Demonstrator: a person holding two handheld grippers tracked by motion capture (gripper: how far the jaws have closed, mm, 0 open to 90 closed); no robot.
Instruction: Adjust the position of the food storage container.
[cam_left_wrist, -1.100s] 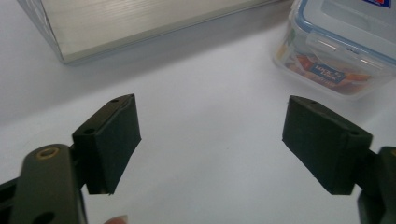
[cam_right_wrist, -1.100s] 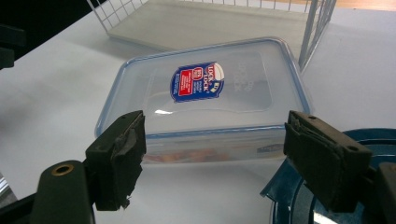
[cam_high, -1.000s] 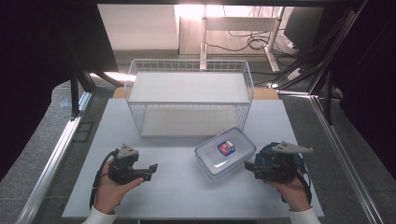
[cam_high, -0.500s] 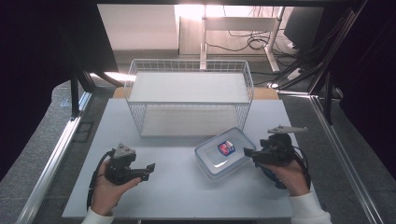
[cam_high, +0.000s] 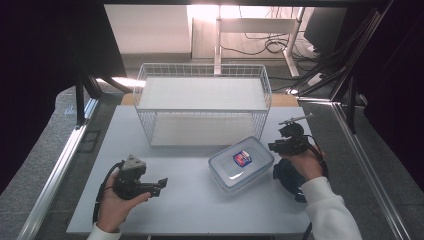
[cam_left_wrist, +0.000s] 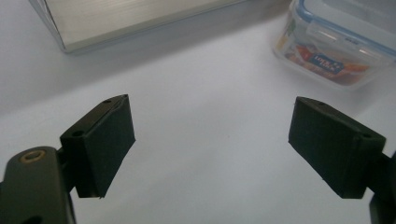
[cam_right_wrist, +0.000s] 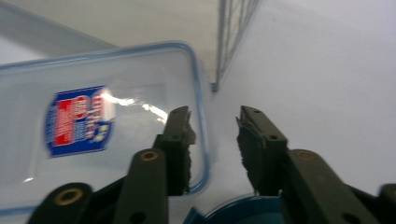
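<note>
Clear lidded food container sits on white table just before wire basket. Right gripper over container's rim, jaws just closing, narrow gap, gripping nothing. Left gripper near container, jaws just opening, wide, empty.

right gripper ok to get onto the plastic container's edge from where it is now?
Probably yes. The right gripper sits right at the container's near rim, its jaws just closing, with one jaw over the lid edge and nothing between them. The wire basket stands behind, clear of the approach.
</note>
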